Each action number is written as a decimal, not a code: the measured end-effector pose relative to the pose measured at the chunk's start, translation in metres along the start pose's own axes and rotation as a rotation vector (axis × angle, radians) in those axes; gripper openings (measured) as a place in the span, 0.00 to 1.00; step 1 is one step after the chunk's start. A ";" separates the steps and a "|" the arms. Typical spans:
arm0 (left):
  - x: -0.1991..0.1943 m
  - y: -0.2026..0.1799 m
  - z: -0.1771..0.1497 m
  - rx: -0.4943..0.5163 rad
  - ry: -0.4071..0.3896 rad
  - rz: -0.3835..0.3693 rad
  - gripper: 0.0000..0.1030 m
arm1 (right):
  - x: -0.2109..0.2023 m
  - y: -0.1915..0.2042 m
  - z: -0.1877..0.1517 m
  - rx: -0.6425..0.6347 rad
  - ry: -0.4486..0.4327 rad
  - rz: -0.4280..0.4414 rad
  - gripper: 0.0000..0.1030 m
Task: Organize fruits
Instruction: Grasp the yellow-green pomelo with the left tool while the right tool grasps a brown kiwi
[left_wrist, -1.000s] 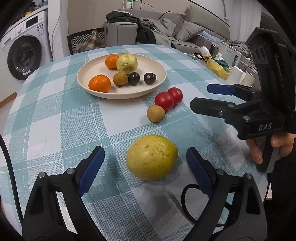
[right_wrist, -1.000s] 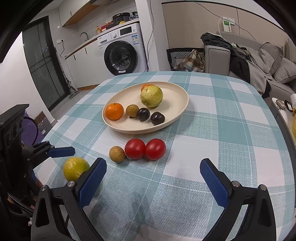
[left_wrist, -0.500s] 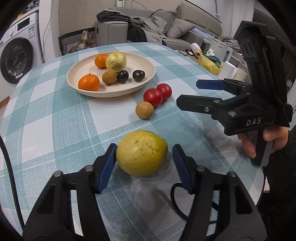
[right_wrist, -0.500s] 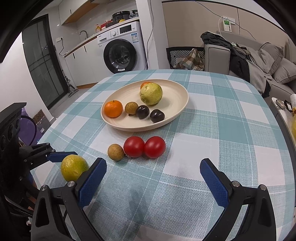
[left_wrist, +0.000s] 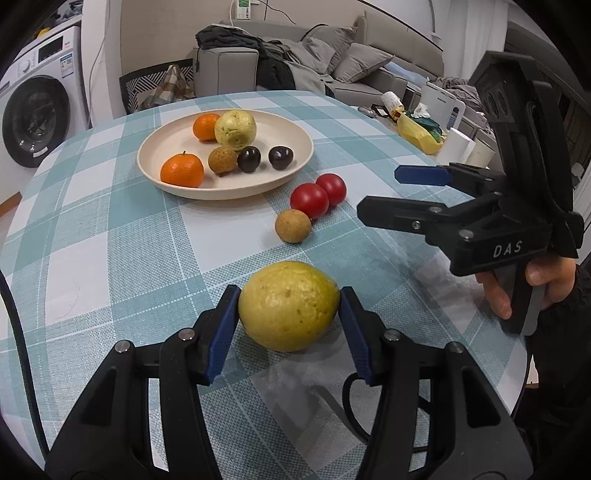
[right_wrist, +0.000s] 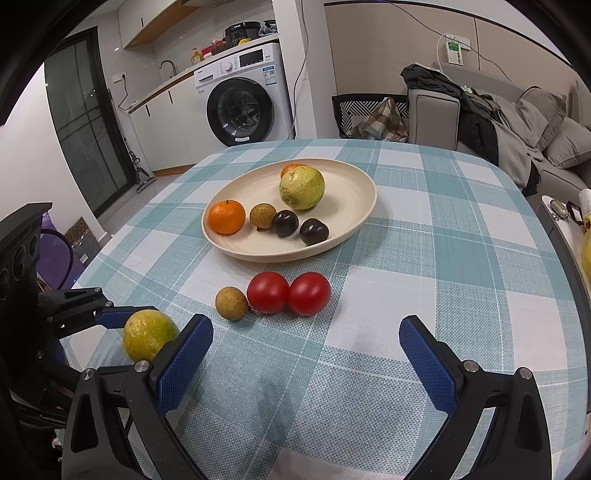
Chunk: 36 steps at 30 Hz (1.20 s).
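My left gripper (left_wrist: 290, 295) is shut on a big yellow fruit (left_wrist: 288, 315), one blue pad pressed to each side, low over the checked tablecloth. The same yellow fruit (right_wrist: 147, 334) shows at the lower left of the right wrist view. My right gripper (right_wrist: 304, 328) hangs open with only cloth between its fingers; a hand holds this right gripper (left_wrist: 378, 192) to the right of the fruit. Two red tomatoes (left_wrist: 317, 195) and a brown longan (left_wrist: 293, 226) lie loose in front of a cream plate (left_wrist: 173, 140). The plate holds two oranges, a yellow-green fruit, a longan and two dark fruits.
The table's rounded edge runs close on the right, with a side table bearing a yellow bag (left_wrist: 417, 134) and white cups beyond it. A washing machine (right_wrist: 240, 110), a chair (right_wrist: 369, 114) and a sofa (right_wrist: 517, 129) stand behind the table.
My left gripper's jaws have closed from wide apart onto the yellow fruit. The right gripper has stayed where it was, open.
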<state>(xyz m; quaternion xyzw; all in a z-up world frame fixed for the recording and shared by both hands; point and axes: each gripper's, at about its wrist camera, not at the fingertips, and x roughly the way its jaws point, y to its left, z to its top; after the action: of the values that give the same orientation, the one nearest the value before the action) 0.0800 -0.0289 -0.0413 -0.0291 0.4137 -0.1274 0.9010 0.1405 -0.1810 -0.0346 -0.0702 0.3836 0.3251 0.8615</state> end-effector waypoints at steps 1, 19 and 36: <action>-0.001 0.002 0.001 -0.003 -0.004 0.004 0.50 | 0.000 0.000 0.000 0.000 0.000 -0.001 1.00; -0.009 0.033 0.005 -0.091 -0.079 0.090 0.50 | 0.016 0.017 -0.008 -0.043 0.085 0.045 0.97; -0.016 0.057 0.003 -0.144 -0.101 0.136 0.50 | 0.036 0.060 -0.004 -0.103 0.123 0.047 0.61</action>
<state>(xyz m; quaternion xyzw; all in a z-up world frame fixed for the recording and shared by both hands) 0.0834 0.0305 -0.0364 -0.0717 0.3771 -0.0342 0.9228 0.1190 -0.1173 -0.0556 -0.1251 0.4200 0.3598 0.8237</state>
